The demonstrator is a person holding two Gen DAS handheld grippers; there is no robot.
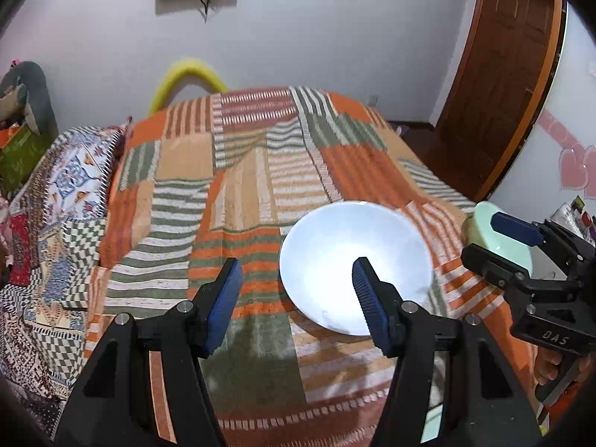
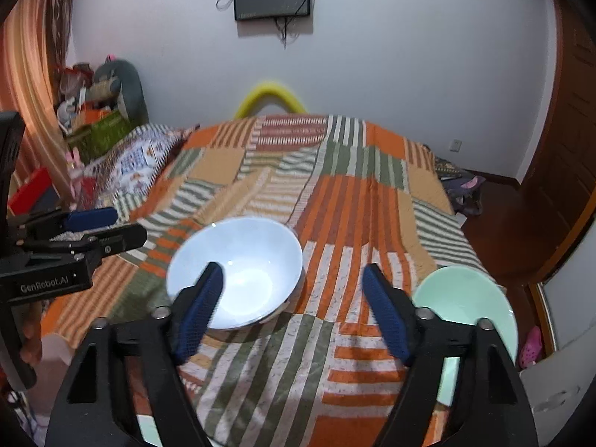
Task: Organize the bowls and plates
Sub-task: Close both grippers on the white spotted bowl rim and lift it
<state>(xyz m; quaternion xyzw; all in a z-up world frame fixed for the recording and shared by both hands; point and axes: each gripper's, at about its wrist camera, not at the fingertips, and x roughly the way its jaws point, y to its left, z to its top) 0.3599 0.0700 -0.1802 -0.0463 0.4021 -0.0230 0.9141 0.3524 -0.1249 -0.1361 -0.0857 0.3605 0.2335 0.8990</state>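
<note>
A white bowl (image 1: 355, 260) sits upright on the striped bedspread (image 1: 242, 193); it also shows in the right wrist view (image 2: 238, 264). A pale green bowl (image 2: 465, 301) sits to its right near the bed's edge, partly hidden in the left wrist view (image 1: 484, 223). My left gripper (image 1: 296, 283) is open and empty, its right finger over the white bowl. My right gripper (image 2: 292, 290) is open and empty, hovering between the two bowls. Each gripper shows from the side in the other's view, the right one (image 1: 521, 238) and the left one (image 2: 100, 227).
Patterned pillows (image 1: 74, 171) lie along the bed's left side. A wooden door (image 1: 499, 74) stands at the right. Clutter and boxes (image 2: 97, 126) sit at the far left. A yellow arc (image 2: 270, 97) rises behind the bed.
</note>
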